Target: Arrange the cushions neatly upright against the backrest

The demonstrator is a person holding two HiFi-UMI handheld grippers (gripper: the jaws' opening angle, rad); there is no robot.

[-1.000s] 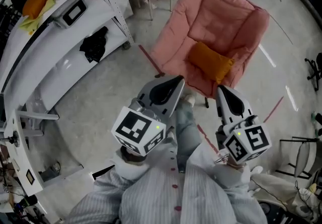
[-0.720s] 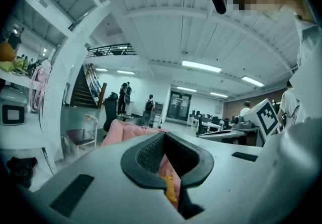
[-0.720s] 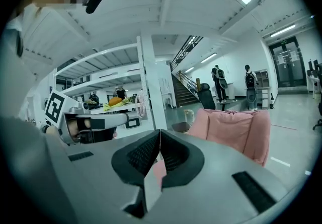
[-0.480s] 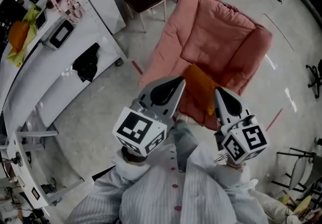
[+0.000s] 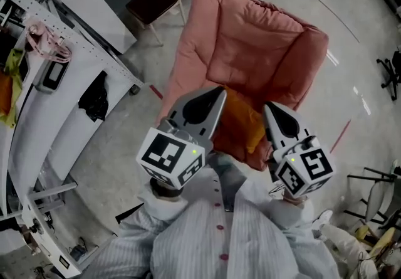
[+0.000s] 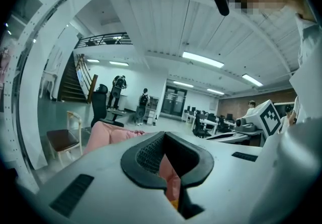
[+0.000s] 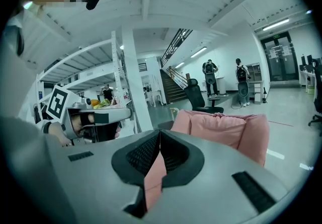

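Above the orange cushion (image 5: 243, 122) on the pink armchair (image 5: 250, 39), the left hand-held gripper (image 5: 219, 91) and the right hand-held gripper (image 5: 269, 108) were closed, empty.

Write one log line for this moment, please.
left gripper: shut, empty | right gripper: shut, empty | orange cushion: on pink chair

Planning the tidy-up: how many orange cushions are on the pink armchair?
1. The orange cushion lies on the pink armchair's seat, partly covered by the left gripper, beside the right gripper; another may be hidden under them.
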